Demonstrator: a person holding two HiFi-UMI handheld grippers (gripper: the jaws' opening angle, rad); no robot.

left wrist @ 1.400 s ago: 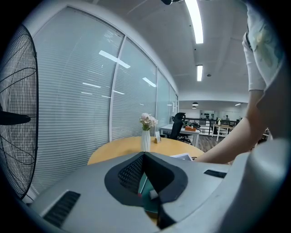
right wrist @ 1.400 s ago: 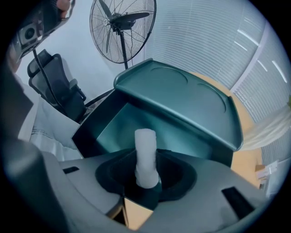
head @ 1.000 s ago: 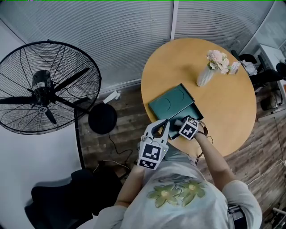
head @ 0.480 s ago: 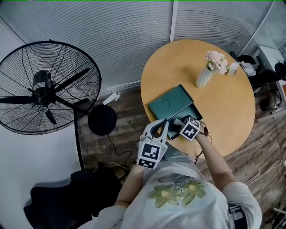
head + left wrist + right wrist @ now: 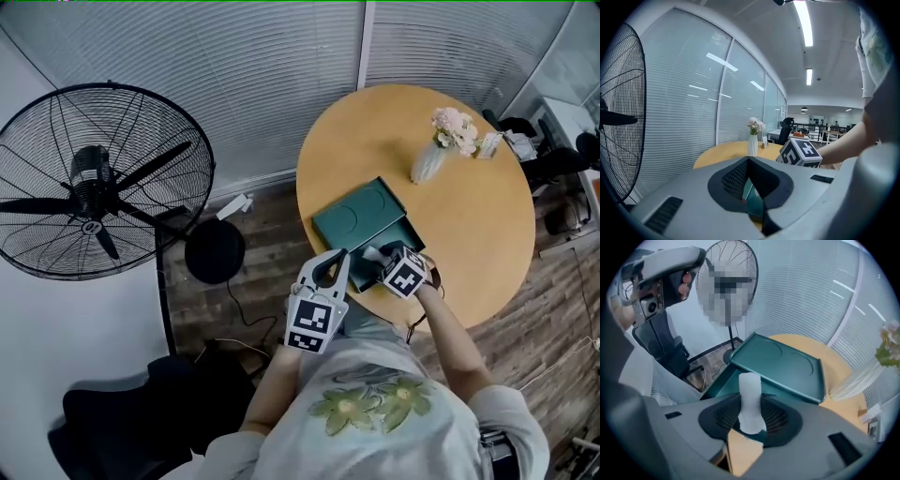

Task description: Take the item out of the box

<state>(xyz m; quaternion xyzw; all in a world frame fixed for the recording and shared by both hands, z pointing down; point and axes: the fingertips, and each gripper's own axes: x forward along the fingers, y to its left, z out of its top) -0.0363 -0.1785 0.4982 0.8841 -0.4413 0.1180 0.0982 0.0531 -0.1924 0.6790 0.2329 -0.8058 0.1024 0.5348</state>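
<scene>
A dark green box (image 5: 361,214) lies open at the near edge of the round wooden table (image 5: 469,187), its lid (image 5: 780,364) flat beside the base. My right gripper (image 5: 377,257) hovers over the box base, shut on a white cylindrical item (image 5: 750,399) that stands upright between its pads. From above, the white item (image 5: 373,252) shows just past the marker cube. My left gripper (image 5: 341,256) is at the box's near left corner with its jaws together and nothing between them; a strip of green box (image 5: 752,201) shows under its tips (image 5: 748,160).
A white vase of pale flowers (image 5: 433,155) stands on the far side of the table. A large black floor fan (image 5: 94,183) stands to the left, over wooden floor with cables. Window blinds run behind the table. Office chairs and desks are at the far right.
My right gripper has shifted slightly to the right with the white item in it. The left gripper has barely moved.
</scene>
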